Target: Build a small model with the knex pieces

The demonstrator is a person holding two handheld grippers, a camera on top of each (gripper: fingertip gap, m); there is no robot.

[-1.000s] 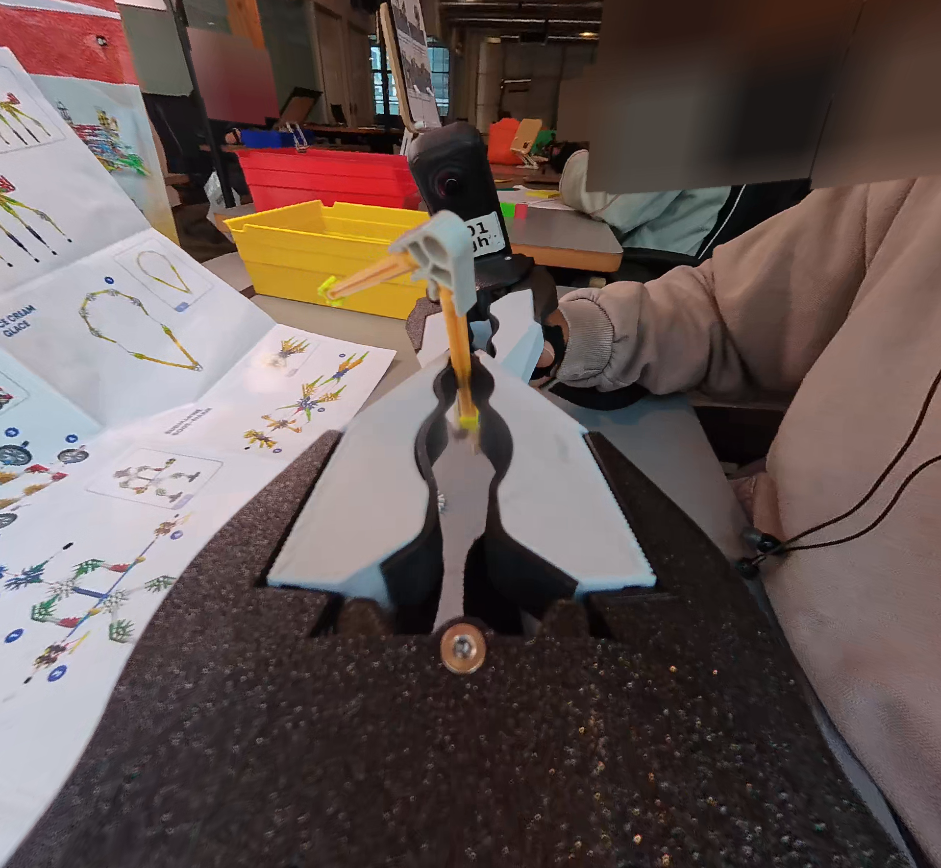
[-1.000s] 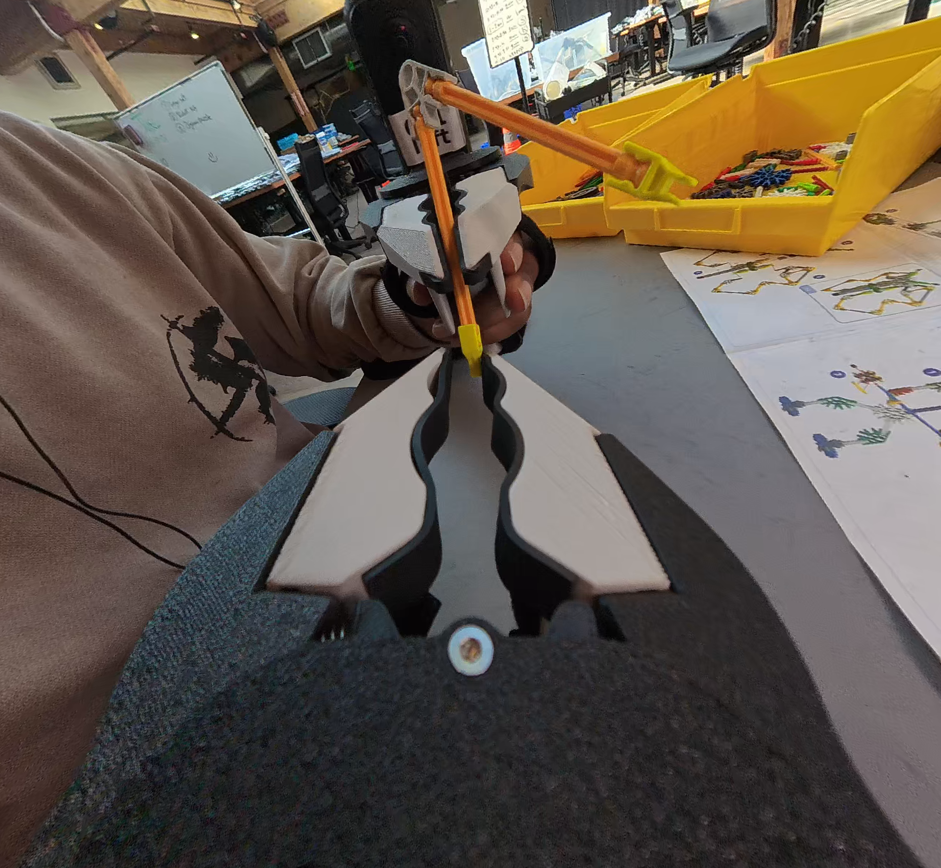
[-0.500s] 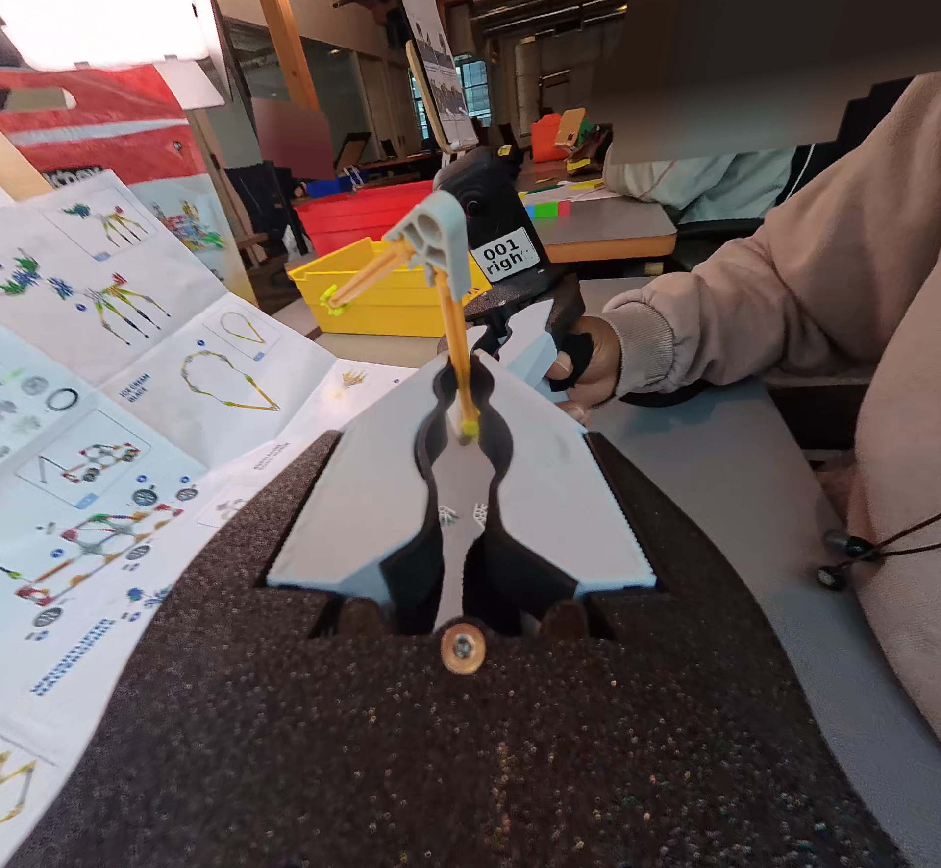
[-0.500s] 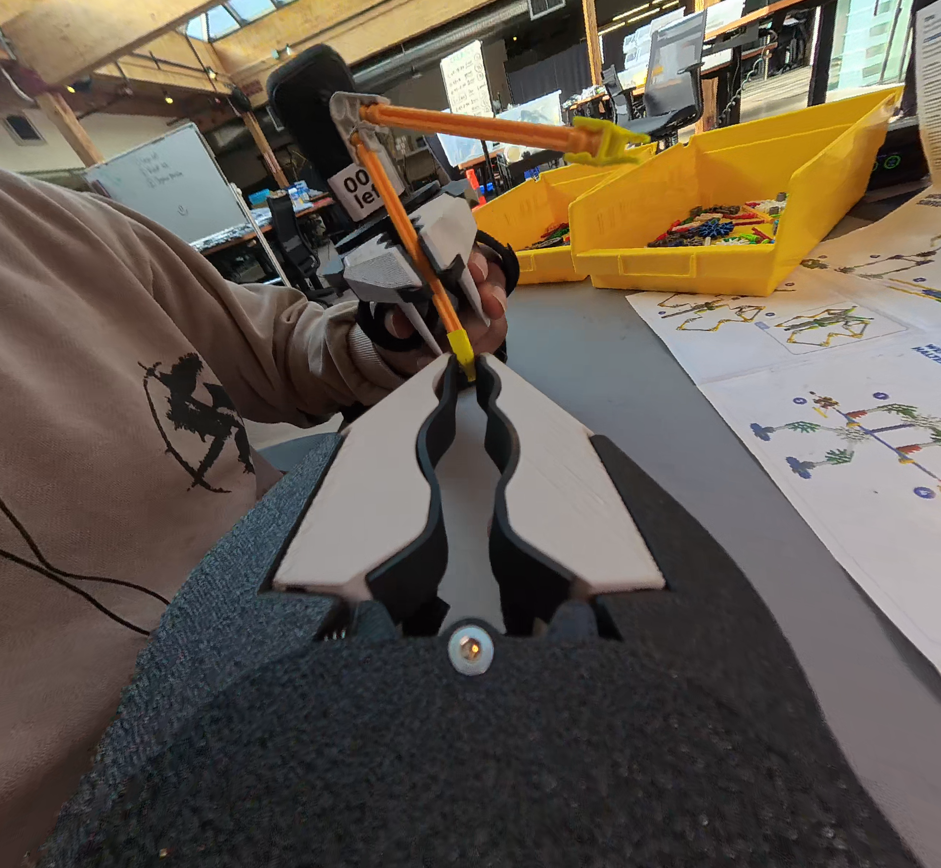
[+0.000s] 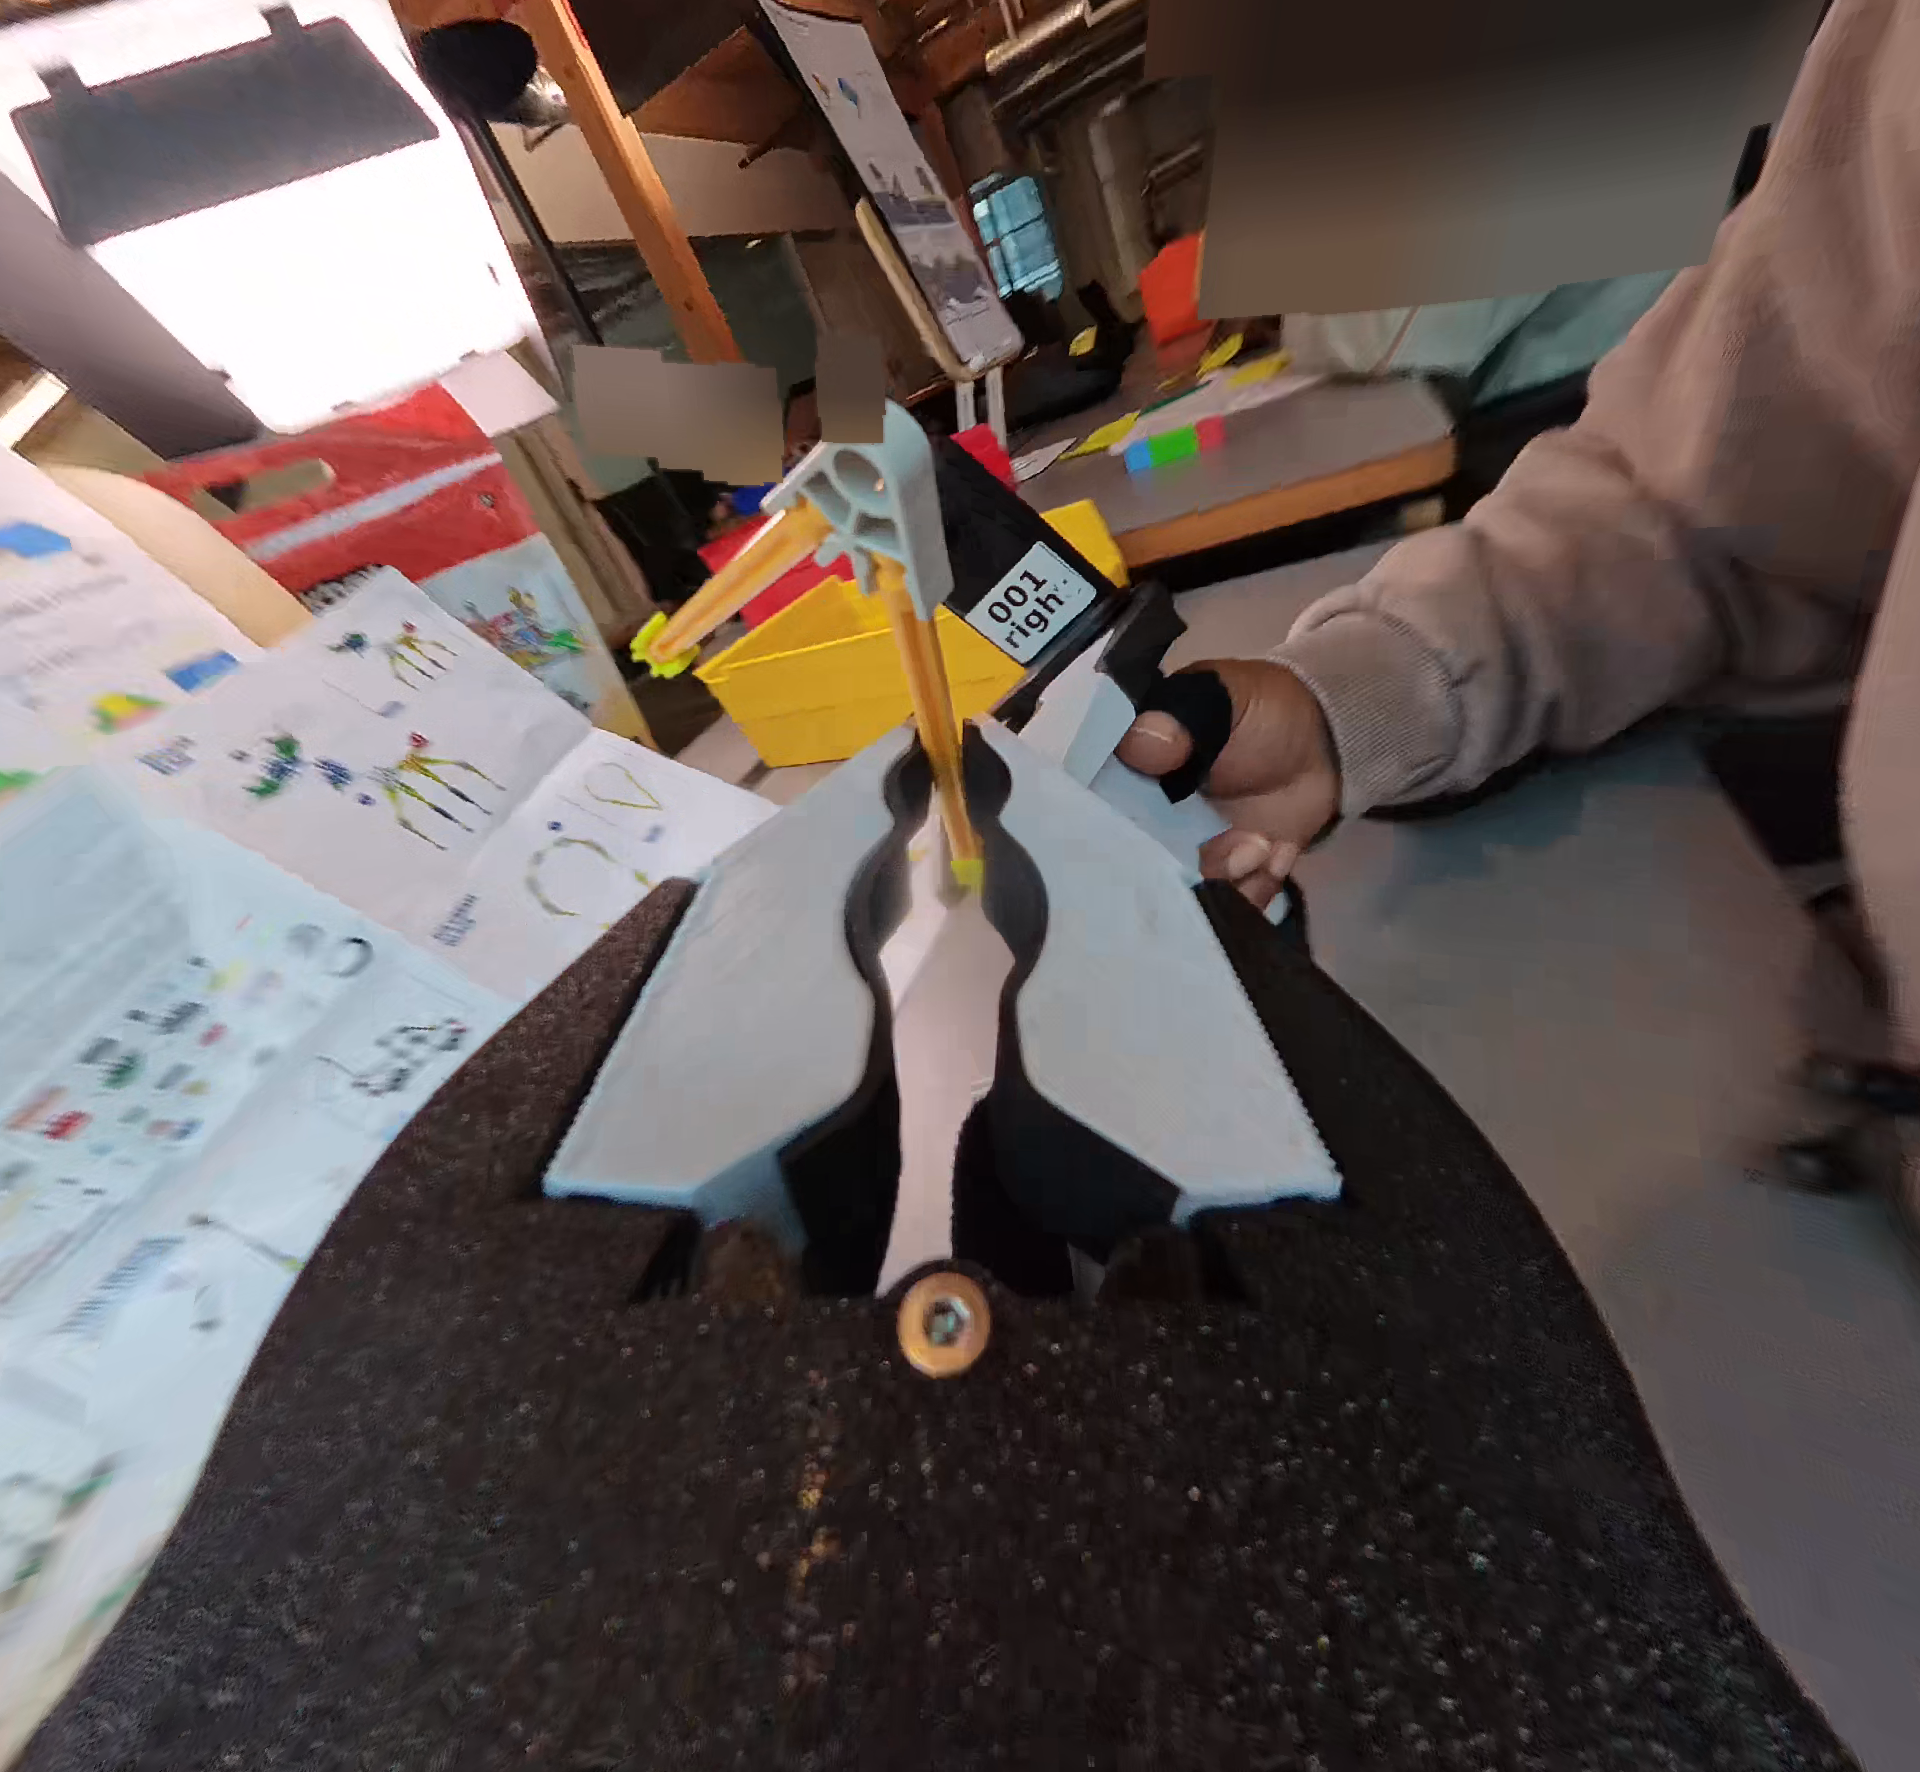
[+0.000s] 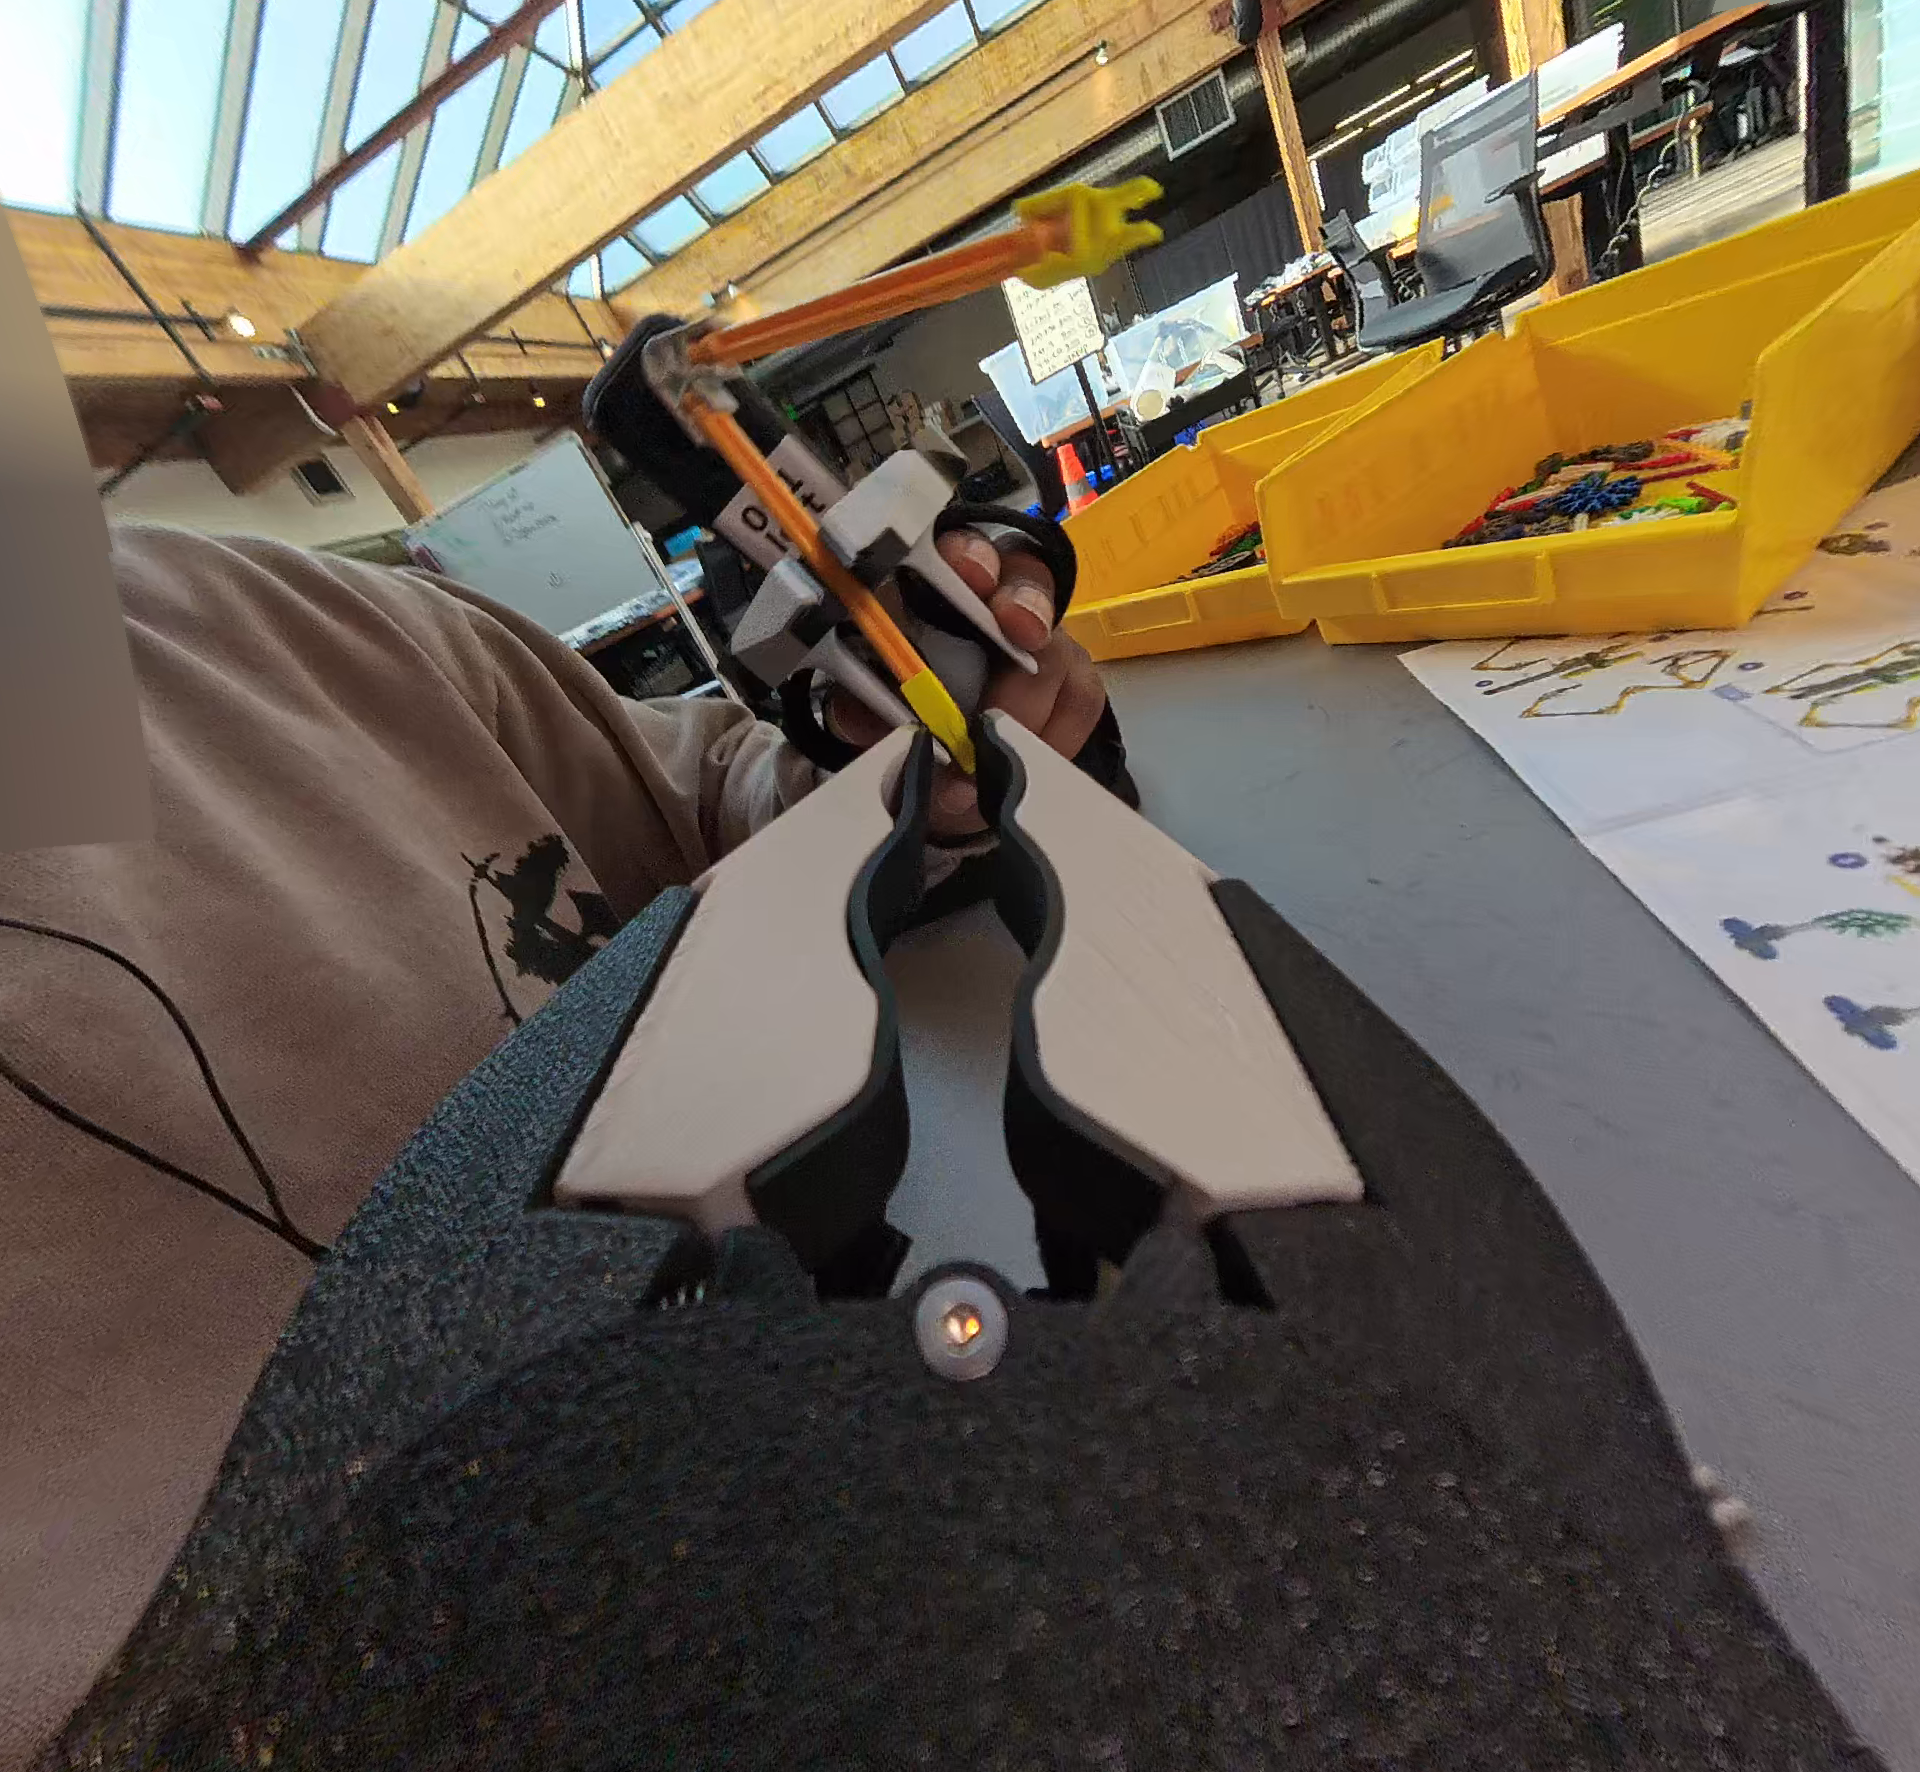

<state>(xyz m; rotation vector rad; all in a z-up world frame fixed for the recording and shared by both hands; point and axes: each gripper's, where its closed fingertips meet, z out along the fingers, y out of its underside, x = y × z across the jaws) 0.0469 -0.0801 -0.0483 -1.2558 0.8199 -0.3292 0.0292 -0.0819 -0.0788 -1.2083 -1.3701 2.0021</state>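
Left wrist view shows the left tongs point(image 5: 943, 761) clenched on an orange rod point(image 5: 925, 673) near its lower end, with the rod's yellow tip point(image 5: 966, 875) reaching back into the gap behind the tong ends. The rod rises to a grey connector point(image 5: 868, 501), from which a second orange rod point(image 5: 732, 595) juts sideways and ends in a yellow clip point(image 5: 657, 650). The whole piece is held in the air above the grey surface point(image 6: 1351, 839).

In the right wrist view the yellow tip lies between the ends of the right tongs point(image 6: 951, 756). Their gap is narrow, but I cannot tell whether they actually pinch it.

The risks lie in the grip, I think. The rod is thin and smooth, and the connector and side rod hang off it as a long lever. A tilt could spin the rod in the tongs. If both tongs do bear on it and pull unevenly, the rod could bend or pop from the connector. A dropped piece could land on the instruction sheets point(image 5: 416, 787) or near the yellow bins point(image 6: 1558, 559).
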